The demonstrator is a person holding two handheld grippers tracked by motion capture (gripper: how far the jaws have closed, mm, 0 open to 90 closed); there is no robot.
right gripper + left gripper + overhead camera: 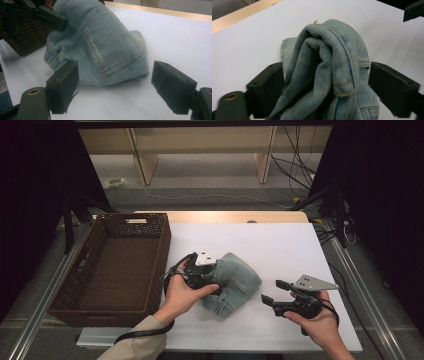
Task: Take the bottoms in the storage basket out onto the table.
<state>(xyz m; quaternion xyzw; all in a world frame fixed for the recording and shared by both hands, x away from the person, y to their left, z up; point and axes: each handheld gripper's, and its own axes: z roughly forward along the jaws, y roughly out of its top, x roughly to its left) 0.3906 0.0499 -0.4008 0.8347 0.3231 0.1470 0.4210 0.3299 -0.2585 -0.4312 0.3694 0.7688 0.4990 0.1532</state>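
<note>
- On the white table [280, 245] in front of me lies one piece of clothing: a single bundle of light blue jeans [235, 282], bunched up near the middle of the tabletop, just right of the basket.
- My left gripper [216, 279] is grasping the jeans. In the left gripper view the folded denim [329, 72] fills the gap between my two black jaws, and both jaws press against the cloth.
- My left hand [185, 295] wraps around that gripper's body, with its grey three-cornered plate on top.
- My right gripper [274, 292] is released. Its two jaws stand well apart with nothing between them, and it sits to the right of the jeans, apart from them and pointing their way.
- In the right gripper view I see the jeans [110, 45] ahead of my spread jaws, one back pocket with its stitched outline facing me, and my other gripper [53, 18] clamped on the upper left of the bundle.
- My right hand [320, 320] holds the right gripper from below, near the table's front edge.
- One dark brown wicker basket [112, 265] stands at the table's left side. I can see no contents in it.
- By count: two grippers, two hands, one pair of jeans, one basket.
</note>
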